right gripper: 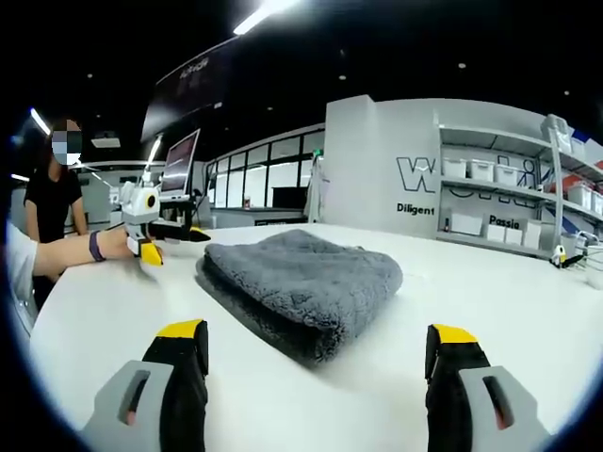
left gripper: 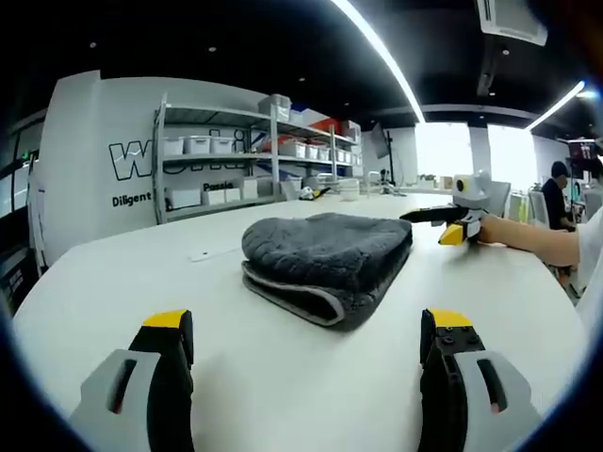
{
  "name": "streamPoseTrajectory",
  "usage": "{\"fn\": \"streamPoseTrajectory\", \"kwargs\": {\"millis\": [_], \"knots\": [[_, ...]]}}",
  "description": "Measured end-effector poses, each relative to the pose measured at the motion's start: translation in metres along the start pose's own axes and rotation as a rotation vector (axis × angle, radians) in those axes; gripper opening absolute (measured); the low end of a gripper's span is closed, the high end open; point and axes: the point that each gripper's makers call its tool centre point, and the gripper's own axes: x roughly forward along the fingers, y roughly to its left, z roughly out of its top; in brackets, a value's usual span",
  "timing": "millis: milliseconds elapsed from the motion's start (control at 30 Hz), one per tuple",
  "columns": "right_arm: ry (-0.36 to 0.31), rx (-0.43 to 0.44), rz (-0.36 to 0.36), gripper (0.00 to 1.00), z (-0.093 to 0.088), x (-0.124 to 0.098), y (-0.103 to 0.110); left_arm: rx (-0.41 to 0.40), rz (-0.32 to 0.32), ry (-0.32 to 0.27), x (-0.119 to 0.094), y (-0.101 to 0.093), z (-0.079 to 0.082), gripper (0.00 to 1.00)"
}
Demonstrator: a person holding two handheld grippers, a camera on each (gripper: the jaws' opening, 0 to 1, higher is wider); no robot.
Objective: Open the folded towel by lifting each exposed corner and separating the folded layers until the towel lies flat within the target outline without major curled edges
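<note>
A dark grey towel (left gripper: 325, 264) lies folded in a thick stack on the white table (left gripper: 113, 292), its folded edges facing me in the left gripper view. My left gripper (left gripper: 306, 330) is open, its yellow-tipped jaws low over the table just short of the towel. The right gripper (left gripper: 429, 224), held by a hand, hovers at the towel's far right side. In the right gripper view the same towel (right gripper: 301, 282) sits just ahead of my open right gripper (right gripper: 316, 337). The left gripper (right gripper: 179, 240) shows at the towel's left. Neither gripper touches the towel.
Metal shelving with white bins (left gripper: 245, 160) stands behind the table against a lettered wall. A person in black (right gripper: 52, 207) stands off the table's left end, and another person (left gripper: 561, 188) sits at the far right. A small pale mark (left gripper: 203, 254) lies left of the towel.
</note>
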Motion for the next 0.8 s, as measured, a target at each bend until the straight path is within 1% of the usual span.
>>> {"fn": "streamPoseTrajectory", "kwargs": {"millis": [200,400,467,600,767,800], "knots": [[0.019,-0.031,0.016,0.98,-0.002,0.005,0.009,0.01,0.001,0.004,-0.001,0.001,0.001,0.99],[0.018,-0.012,0.028,0.98,0.001,0.009,0.011,0.013,-0.007,-0.002,-0.001,0.002,0.002,0.99],[0.018,-0.019,0.022,0.98,0.005,0.011,0.012,0.015,-0.009,0.002,-0.001,0.003,0.001,0.99],[0.029,-0.072,0.02,0.97,0.016,0.019,0.02,0.031,-0.005,0.012,-0.002,0.006,0.0,0.99],[0.057,-0.14,0.053,0.97,0.029,0.037,0.04,0.042,-0.006,0.008,-0.003,0.007,0.003,0.99],[0.065,-0.16,0.061,0.97,0.031,0.044,0.046,0.047,-0.006,0.008,-0.003,0.008,0.004,0.99]]}}
